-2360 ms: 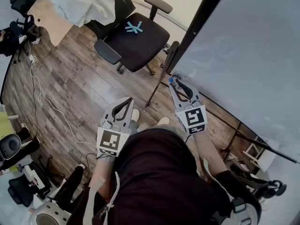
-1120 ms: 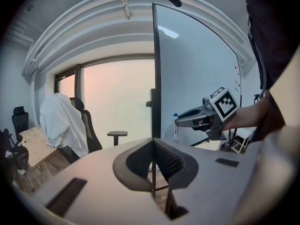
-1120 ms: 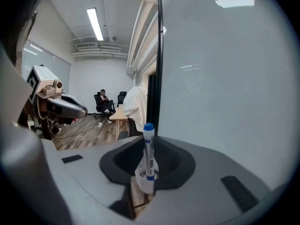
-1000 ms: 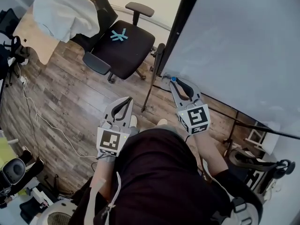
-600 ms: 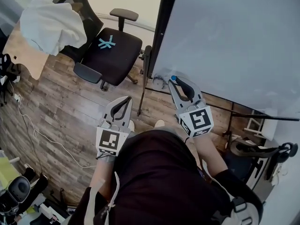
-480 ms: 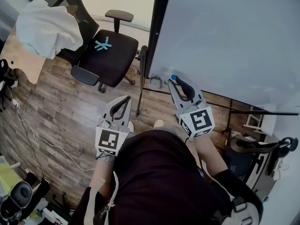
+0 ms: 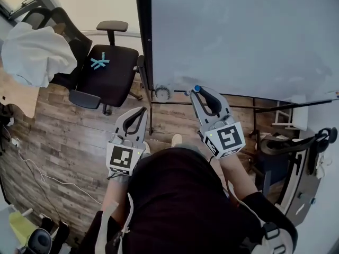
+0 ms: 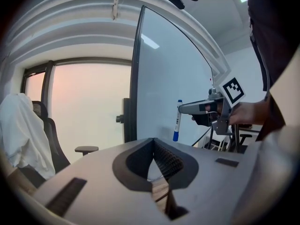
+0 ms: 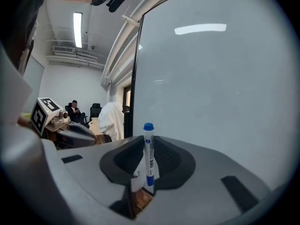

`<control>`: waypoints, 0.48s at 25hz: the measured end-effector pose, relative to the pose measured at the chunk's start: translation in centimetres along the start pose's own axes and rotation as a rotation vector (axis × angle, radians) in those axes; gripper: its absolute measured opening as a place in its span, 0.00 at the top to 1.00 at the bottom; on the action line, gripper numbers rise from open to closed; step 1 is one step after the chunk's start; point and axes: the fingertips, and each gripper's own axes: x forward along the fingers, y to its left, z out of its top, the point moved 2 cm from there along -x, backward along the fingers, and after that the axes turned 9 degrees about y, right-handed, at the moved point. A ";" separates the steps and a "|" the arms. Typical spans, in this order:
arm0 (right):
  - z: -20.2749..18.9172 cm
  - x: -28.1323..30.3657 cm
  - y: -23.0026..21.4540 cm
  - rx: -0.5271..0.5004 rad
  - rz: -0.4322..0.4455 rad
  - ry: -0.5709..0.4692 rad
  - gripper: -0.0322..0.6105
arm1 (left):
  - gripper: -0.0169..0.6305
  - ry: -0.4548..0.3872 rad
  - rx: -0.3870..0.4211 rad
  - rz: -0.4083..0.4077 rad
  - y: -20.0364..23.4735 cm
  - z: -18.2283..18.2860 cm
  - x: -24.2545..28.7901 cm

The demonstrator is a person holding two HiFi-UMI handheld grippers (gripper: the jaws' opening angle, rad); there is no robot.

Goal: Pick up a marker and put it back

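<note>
A white marker with a blue cap (image 9: 148,155) stands upright between the jaws of my right gripper (image 9: 146,175), which is shut on it. In the head view its blue cap (image 7: 197,88) pokes out at the tip of the right gripper (image 7: 200,95), close to the lower edge of the whiteboard (image 7: 238,36). From the left gripper view the marker (image 8: 177,121) shows held upright in front of the whiteboard (image 8: 173,93). My left gripper (image 7: 135,121) hangs lower left over the wooden floor, jaws shut with nothing between them (image 8: 153,170).
A black office chair (image 7: 103,67) with a light blue mark on its seat stands left of the whiteboard frame (image 7: 144,41). A white cloth (image 7: 32,54) drapes another chair at far left. A whiteboard stand leg and black equipment (image 7: 294,142) are at right.
The head view has swung so the whiteboard now fills the top and the chair has slid left. The right gripper with the marker stays near the board's lower edge. The left gripper has hardly moved.
</note>
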 end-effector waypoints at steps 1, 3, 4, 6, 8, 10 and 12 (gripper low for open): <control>-0.2 -0.4 -0.2 0.005 -0.016 0.002 0.83 | 0.96 -0.002 0.004 -0.014 -0.2 0.1 0.2; -0.5 -1.3 -0.6 0.015 -0.048 0.008 0.83 | 0.96 -0.006 0.012 -0.042 -0.5 0.4 0.7; -0.7 -1.7 -0.8 0.020 -0.063 0.012 0.83 | 0.96 -0.008 0.016 -0.055 -0.7 0.6 1.0; -1.1 -2.6 -1.3 0.032 -0.093 0.019 0.83 | 0.96 -0.010 0.026 -0.083 -1.3 0.9 1.6; -1.7 -3.5 -1.7 0.044 -0.123 0.025 0.83 | 0.96 -0.013 0.035 -0.113 -1.9 1.1 2.2; -2.2 -4.3 -2.0 0.059 -0.153 0.031 0.83 | 0.96 -0.015 0.043 -0.141 -2.4 1.2 2.7; -2.6 -5.1 -2.2 0.073 -0.182 0.037 0.83 | 0.96 -0.016 0.052 -0.167 -2.8 1.5 3.0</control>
